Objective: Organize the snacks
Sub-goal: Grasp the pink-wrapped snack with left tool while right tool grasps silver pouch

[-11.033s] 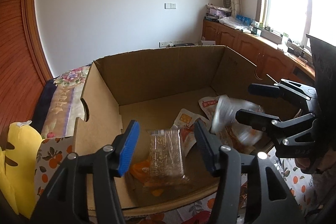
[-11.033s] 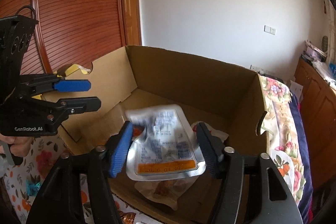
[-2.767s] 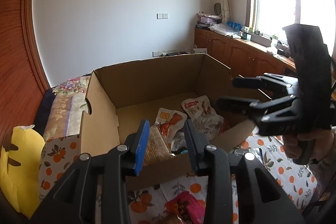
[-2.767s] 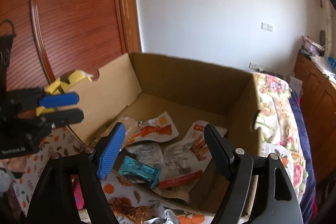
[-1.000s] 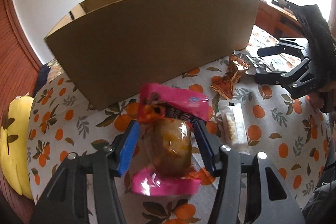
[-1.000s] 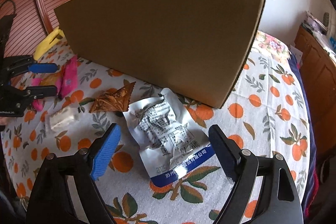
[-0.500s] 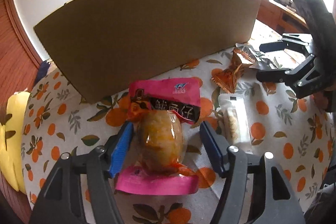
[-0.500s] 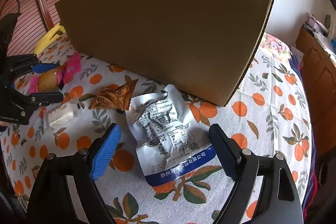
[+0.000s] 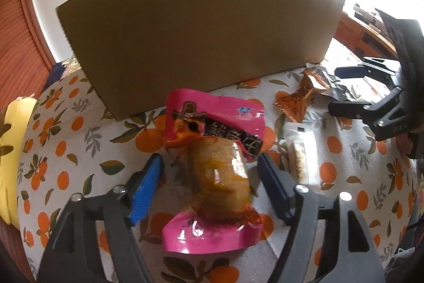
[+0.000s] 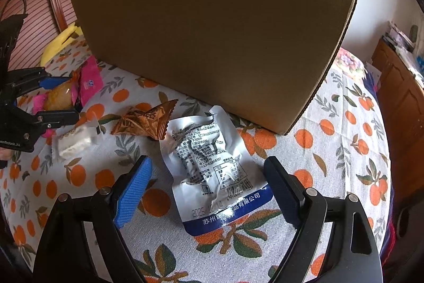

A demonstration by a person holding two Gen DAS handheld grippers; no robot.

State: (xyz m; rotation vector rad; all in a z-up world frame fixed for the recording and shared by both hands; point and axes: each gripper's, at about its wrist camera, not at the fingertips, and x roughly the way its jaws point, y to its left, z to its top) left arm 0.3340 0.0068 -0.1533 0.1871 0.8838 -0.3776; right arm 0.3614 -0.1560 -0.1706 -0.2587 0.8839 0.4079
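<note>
Pink plastic formed the wrapper of the snack pack (image 9: 212, 171) that lay on the orange-print tablecloth (image 9: 66, 150) between the fingers of the left gripper (image 9: 209, 182): glossy, crinkled at both sealed ends, with a clear middle showing a lumpy yellow-brown piece of food, and a printed header bearing a cartoon figure in a hat and a black band of characters. The left gripper's jaws had just been opening and stood apart on either side of the pack, neither pad pressing on it. The right gripper (image 10: 209, 182) was spread wide over a silver foil pouch (image 10: 212, 163), flat and creased, printed with small black text and a blue band along its near edge; its pads stood clear of the pouch on both sides. Beyond that, just beside the pouch's far corner, lay a brown foil packet (image 10: 145, 121) with pinked edges, and to its left a small clear-wrapped pale bar (image 10: 74, 139). Farthest back stood the cardboard box (image 10: 212, 39), plain brown, its near wall upright on the cloth behind all four snacks, its inside hidden from both views.
</note>
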